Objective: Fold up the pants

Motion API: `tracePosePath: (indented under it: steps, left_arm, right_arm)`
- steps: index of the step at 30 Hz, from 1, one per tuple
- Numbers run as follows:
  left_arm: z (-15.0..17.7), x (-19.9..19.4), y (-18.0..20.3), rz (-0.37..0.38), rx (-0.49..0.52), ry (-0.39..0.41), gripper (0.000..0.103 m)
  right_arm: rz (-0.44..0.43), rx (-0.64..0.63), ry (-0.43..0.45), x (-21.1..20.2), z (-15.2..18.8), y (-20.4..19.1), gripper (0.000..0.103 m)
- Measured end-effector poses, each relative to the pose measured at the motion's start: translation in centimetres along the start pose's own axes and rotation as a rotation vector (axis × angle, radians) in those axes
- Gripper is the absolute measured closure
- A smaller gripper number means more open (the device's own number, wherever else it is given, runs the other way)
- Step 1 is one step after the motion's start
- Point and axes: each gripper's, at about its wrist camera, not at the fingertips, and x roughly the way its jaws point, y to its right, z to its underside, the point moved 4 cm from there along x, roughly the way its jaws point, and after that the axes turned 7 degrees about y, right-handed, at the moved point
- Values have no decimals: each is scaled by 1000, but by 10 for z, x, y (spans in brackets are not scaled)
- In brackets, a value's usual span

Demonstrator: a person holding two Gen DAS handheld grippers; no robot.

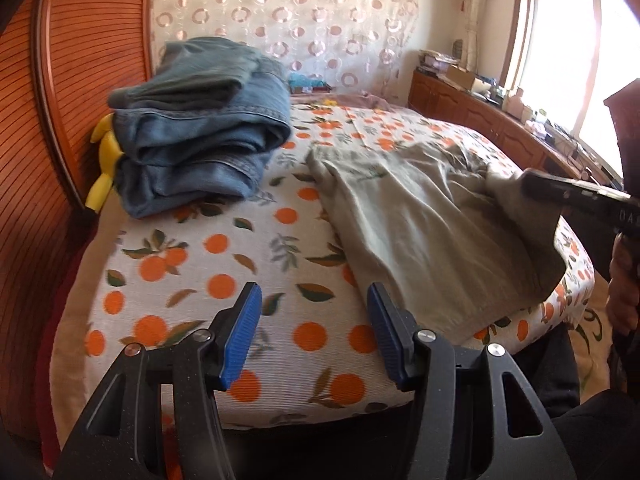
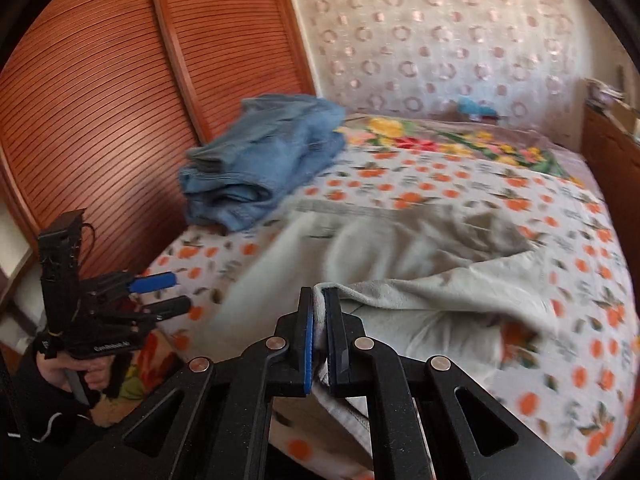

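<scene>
Gripping an edge of the pale grey-green pants [image 2: 400, 288] that lie spread on the orange-print bedspread [image 1: 192, 264], our right gripper [image 2: 319, 332] has its jaws pinched shut on the cloth, so we judge we are starting a fold that next calls for carrying this edge across the rest. Our left gripper [image 1: 314, 336] hovers with jaws wide apart and empty, beside the folded jeans [image 1: 200, 136]. Motion blur hides which part we hold; probably a leg hem.

Slatted wooden doors [image 2: 100, 92], circle-patterned curtain [image 1: 280, 12], bright window [image 1: 560, 40]
</scene>
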Motion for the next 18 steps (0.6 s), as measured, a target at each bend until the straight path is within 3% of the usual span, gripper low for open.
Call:
tracePosePath:
  steps: [3, 8, 13, 18]
  left_arm:
    - [-1, -3, -8, -10, -22, 3, 47]
    - [2, -4, -7, -8, -18, 2, 47]
    - [0, -4, 6, 26, -19, 5, 47]
    - [-8, -2, 31, 81, 18, 16, 47]
  right_arm:
    - [-52, -24, -31, 19, 6, -14, 98]
    - [-1, -13, -74, 35, 18, -6, 94]
    - [44, 14, -45, 14, 13, 2, 75]
    - [104, 32, -15, -8, 19, 18, 73]
